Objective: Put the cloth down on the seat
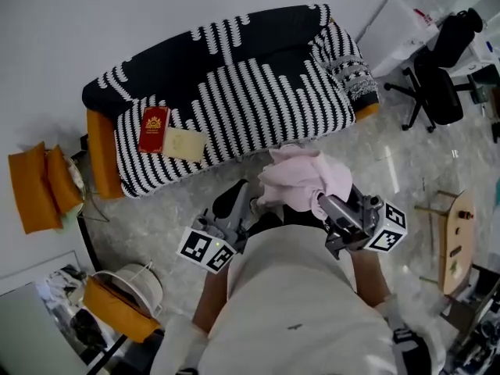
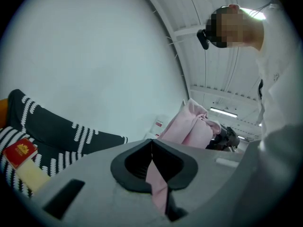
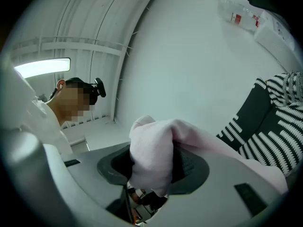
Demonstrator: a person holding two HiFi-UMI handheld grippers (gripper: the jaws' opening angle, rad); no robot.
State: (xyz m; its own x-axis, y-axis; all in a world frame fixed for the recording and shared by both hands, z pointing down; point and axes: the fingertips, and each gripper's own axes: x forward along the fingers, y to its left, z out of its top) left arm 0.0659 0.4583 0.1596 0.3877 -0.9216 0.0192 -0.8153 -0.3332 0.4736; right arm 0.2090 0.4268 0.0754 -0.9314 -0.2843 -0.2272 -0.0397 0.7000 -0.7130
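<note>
Dropped too far left, the cloth (image 1: pixel 301 176) would have covered the red book (image 1: pixel 153 129) and cream booklet (image 1: pixel 183 144) lying on the seat (image 1: pixel 258 116). The left gripper (image 2: pixel 152 163) was shut on only a thin strip of cloth, which could slip out early and let the bundle swing. The right gripper (image 3: pixel 152 167) was clamped on a thick wad that might cling to its pads (image 3: pixel 191 167) on release. The cloth hung bunched between the two, in front of the seat's edge and not yet on it. It looked soft, pink and fleecy, though its weave was too blurred to tell. A knitted black throw (image 1: pixel 195 53) with white ribbed stripes covered the seat. The pads were dark and ridged.
</note>
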